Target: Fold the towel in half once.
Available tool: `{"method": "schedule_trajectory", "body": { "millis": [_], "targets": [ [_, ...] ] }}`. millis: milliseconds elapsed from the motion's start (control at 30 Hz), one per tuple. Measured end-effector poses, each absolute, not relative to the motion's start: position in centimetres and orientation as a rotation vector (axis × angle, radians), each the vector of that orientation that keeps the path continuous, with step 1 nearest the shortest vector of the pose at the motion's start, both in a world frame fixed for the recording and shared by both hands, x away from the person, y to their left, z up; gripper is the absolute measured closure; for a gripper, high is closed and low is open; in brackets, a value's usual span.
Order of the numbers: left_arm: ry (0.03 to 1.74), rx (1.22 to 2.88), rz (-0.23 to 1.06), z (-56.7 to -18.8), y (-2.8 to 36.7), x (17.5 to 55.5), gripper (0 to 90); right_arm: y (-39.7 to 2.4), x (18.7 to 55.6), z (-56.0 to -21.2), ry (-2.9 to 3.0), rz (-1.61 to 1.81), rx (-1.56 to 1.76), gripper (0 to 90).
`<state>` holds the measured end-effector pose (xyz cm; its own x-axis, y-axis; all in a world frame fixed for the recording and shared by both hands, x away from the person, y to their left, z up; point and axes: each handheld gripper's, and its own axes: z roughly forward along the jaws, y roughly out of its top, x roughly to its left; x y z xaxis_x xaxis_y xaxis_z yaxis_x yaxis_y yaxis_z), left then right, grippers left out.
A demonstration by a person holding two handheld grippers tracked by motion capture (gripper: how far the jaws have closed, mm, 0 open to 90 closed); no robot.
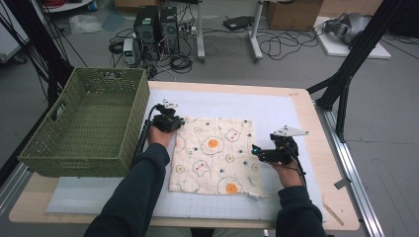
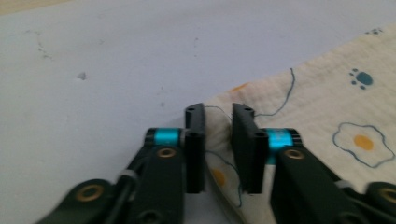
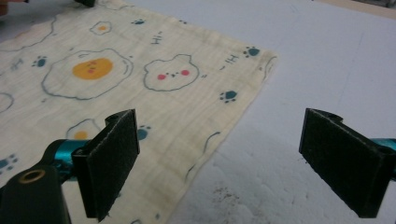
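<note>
A cream cloth printed with fried eggs and paw marks lies flat on the white mat. My left gripper is at the cloth's far left corner. In the left gripper view its jaws stand a narrow gap apart, straddling the corner of the cloth, which lies flat between them. My right gripper hovers at the cloth's right edge. Its jaws are wide open, one over the cloth and one over the bare mat.
A green woven basket stands empty at the table's left side, close to my left forearm. The wooden table edge runs along the right. Cables, computer cases and black frame legs are on the floor beyond.
</note>
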<state>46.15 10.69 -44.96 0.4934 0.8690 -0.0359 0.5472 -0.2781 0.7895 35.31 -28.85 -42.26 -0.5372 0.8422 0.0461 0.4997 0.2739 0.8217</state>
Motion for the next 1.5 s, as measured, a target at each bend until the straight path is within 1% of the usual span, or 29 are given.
{"method": "schedule_trajectory", "body": {
  "millis": [33,100,300,467,533,567,600,700,767,800,933,1000,1067,1133,1200,1267,1367,1500],
  "targets": [
    [1.156,1.967,0.518,-45.0,10.7,46.1,83.1,-28.9,35.6,-42.3,2.142,1.165,1.223,11.5],
    [1.144,1.972,0.522,-45.0,10.6,46.1,85.4,-29.2,36.5,-42.3,2.134,1.187,1.256,11.9],
    [1.151,1.950,0.473,-45.0,11.1,46.1,86.1,-29.2,39.1,-42.5,2.143,1.177,1.319,12.0],
    [1.154,1.944,0.466,-44.9,11.0,46.0,86.1,-28.4,41.8,-42.2,2.210,1.110,1.304,12.2],
    [1.150,1.944,0.468,-44.9,11.0,46.0,86.1,-28.3,42.5,-42.2,2.209,1.108,1.310,16.0],
    [1.149,1.946,0.468,-44.9,11.1,46.0,86.1,-28.3,43.0,-42.4,2.203,1.123,1.337,16.5],
    [1.152,1.946,0.466,-44.9,11.1,46.0,86.1,-28.3,43.4,-42.7,2.193,1.121,1.372,18.3],
    [1.161,1.942,0.454,-45.0,11.2,46.1,86.1,-27.8,44.5,-43.5,2.204,1.044,1.394,27.6],
    [1.162,1.936,0.453,-45.0,11.3,46.1,86.1,-27.4,45.0,-43.8,2.192,1.052,1.405,36.9],
    [1.162,1.935,0.451,-45.0,11.4,46.1,86.1,-27.2,45.3,-43.9,2.183,1.062,1.402,38.9],
    [1.170,1.927,0.445,-45.1,11.4,46.1,86.1,-25.7,46.2,-44.0,2.209,0.968,1.370,52.2],
    [1.169,1.929,0.449,-45.0,11.5,46.1,86.1,-25.4,46.6,-44.2,2.196,0.917,1.380,56.4],
    [1.177,1.924,0.449,-45.0,11.6,46.1,86.1,-25.5,46.8,-44.4,2.165,0.961,1.408,62.0],
    [1.187,1.911,0.442,-45.1,11.7,46.1,86.1,-25.5,46.8,-44.5,2.168,0.965,1.400,71.2],
    [1.185,1.909,0.444,-45.1,11.8,46.0,86.1,-25.3,46.8,-44.4,2.203,0.977,1.363,84.8],
    [1.187,1.915,0.445,-45.1,11.8,46.0,86.1,-24.9,46.7,-44.3,2.217,0.943,1.327,87.3],
    [1.202,1.904,0.471,-44.5,11.8,45.8,86.1,-24.8,46.5,-44.1,2.220,0.931,1.308,87.6],
    [1.195,1.819,0.532,-43.2,11.9,45.5,86.3,-24.7,46.2,-43.1,2.156,0.969,1.259,87.7]
  ]
}}
